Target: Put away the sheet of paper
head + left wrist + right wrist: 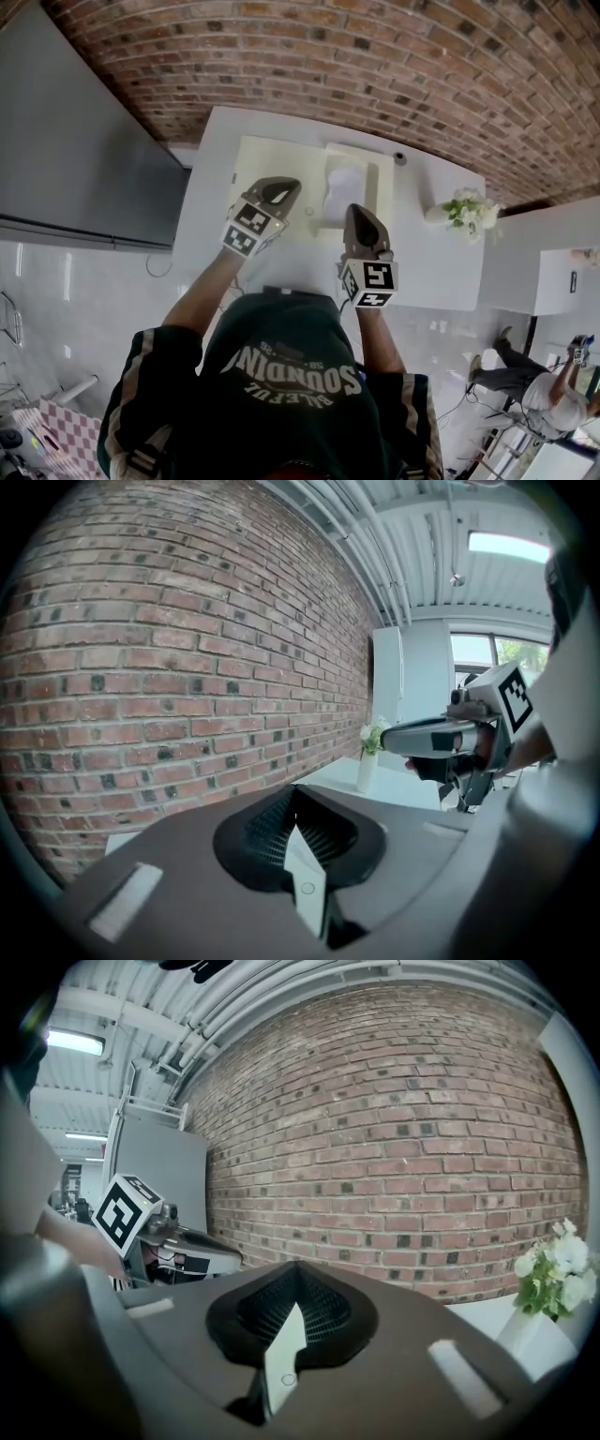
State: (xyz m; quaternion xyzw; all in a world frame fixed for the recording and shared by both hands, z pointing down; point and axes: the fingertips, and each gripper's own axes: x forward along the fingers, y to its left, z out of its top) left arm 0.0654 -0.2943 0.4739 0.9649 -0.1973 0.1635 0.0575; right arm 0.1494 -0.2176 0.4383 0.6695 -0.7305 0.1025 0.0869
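Note:
A white sheet of paper [343, 181] lies in a cream tray-like holder [373, 178] on a pale cream mat [258, 159], on the white table [431, 272]. My left gripper [289, 185] hovers over the mat just left of the sheet, jaws shut and empty. To the sheet's lower right, my right gripper [357, 209] is also shut with nothing in it. Both gripper views face the brick wall, so neither shows the paper. In the left gripper view the shut left gripper [292, 803] points at the wall, with the right gripper [436, 735] to its right. The right gripper view shows the right gripper [298, 1283] shut and the left gripper [183, 1241] beside it.
A white vase of white flowers [464, 214] stands at the table's right end. A small round object [400, 158] sits near the far edge. The brick wall [375, 66] runs behind the table and a grey cabinet [75, 159] stands to the left. A person [548, 394] stands far right.

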